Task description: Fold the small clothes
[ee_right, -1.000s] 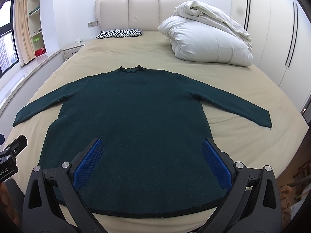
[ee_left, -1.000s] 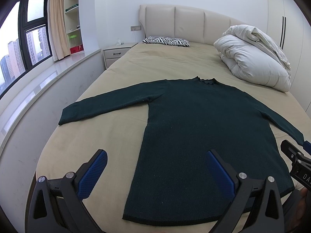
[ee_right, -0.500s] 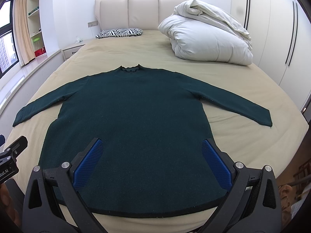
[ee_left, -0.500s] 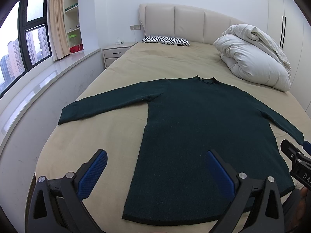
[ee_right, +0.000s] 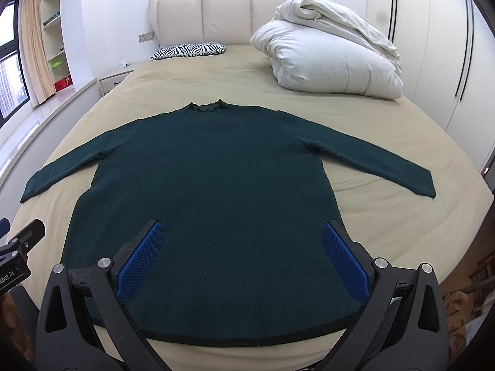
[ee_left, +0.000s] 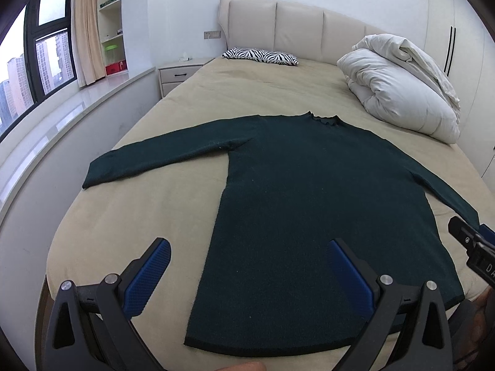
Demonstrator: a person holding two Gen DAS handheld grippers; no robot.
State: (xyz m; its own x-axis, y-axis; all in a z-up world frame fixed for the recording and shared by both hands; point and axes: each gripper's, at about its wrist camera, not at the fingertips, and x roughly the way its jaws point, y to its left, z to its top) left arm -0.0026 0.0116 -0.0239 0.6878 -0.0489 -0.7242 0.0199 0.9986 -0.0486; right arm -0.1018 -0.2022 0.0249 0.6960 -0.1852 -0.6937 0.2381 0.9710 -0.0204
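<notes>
A dark green long-sleeved sweater (ee_left: 309, 191) lies flat on the beige bed (ee_left: 139, 216), collar away from me, both sleeves spread out; it also shows in the right wrist view (ee_right: 210, 185). My left gripper (ee_left: 247, 247) is open and empty, held above the hem near the sweater's left side. My right gripper (ee_right: 243, 232) is open and empty, held above the middle of the hem. The right gripper's tip shows at the right edge of the left wrist view (ee_left: 464, 235). The left gripper's tip shows at the left edge of the right wrist view (ee_right: 27, 235).
A folded white duvet (ee_right: 331, 55) sits at the bed's far right. A zebra-print pillow (ee_right: 188, 50) lies by the headboard (ee_right: 204, 15). A nightstand (ee_left: 179, 75) and a window ledge (ee_left: 62, 114) run along the left. Wardrobe doors (ee_right: 448, 61) stand on the right.
Both grippers stay open and nearly still. The left wrist view has shifted slightly, so the sweater sits a little further right. The sweater has not moved.
</notes>
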